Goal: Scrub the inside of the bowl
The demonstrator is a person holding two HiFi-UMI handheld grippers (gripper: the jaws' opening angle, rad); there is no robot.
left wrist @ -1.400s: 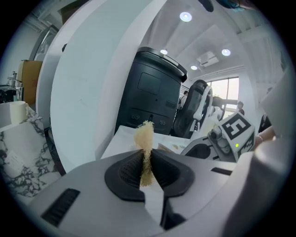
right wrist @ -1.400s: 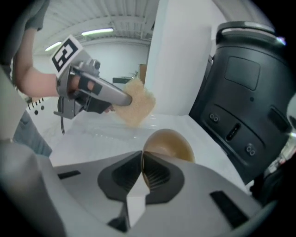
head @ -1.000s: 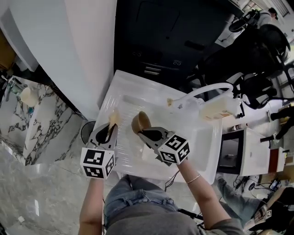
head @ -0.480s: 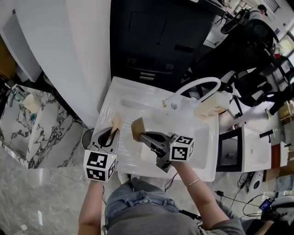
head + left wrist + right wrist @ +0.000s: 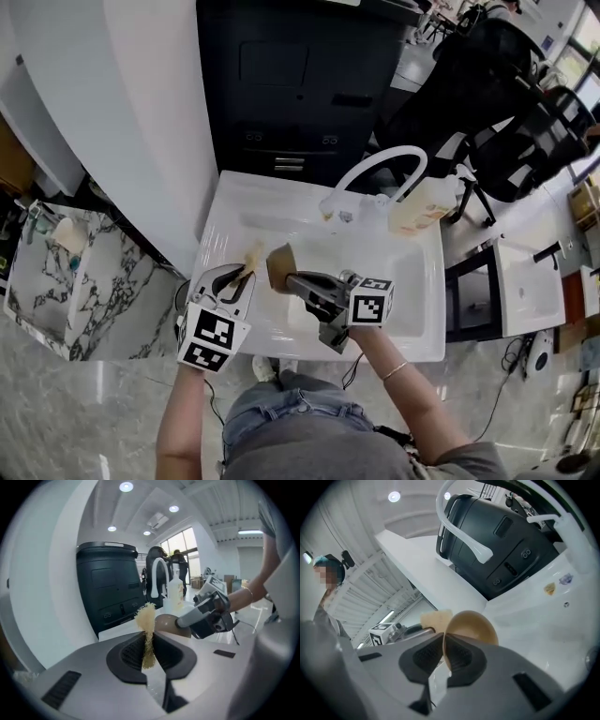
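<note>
White sink [image 5: 412, 309], set in a pale counter, fills the middle of the head view. Behind it is a dark cabinet [image 5: 291, 84], with an arched faucet [image 5: 380, 169] at the sink's back edge and a pale bottle [image 5: 424, 208] beside the faucet. Both tools hover over the sink's left half.

The left tool [image 5: 244, 274] is clenched on a straw-coloured fibrous scrubber [image 5: 252, 253]. The scrubber's long axis runs on from the jaws, so its frayed end sticks out ahead of them, toward the back of the sink. The right tool [image 5: 289, 277] is clamped on the rim of the brown bowl [image 5: 280, 262], one jaw on each side of the wall. It holds the bowl off the sink floor, tipped up on edge rather than level.

The bowl lies just to the right of the scrubber, near but apart, with a narrow gap between them in the head view. The left gripper view sets the bowl's rounded body directly behind the scrubber's tip. From the right gripper view the bowl's mouth seems turned toward the left tool's side, though the wide-angle bend makes that hard to be sure of.

If so, I judge that scrubber and bowl are not yet in contact. The scrubber's free end needs a short move rightward and into the opening. The left tool is the nearer one for that, while the right steadies the bowl.
</note>
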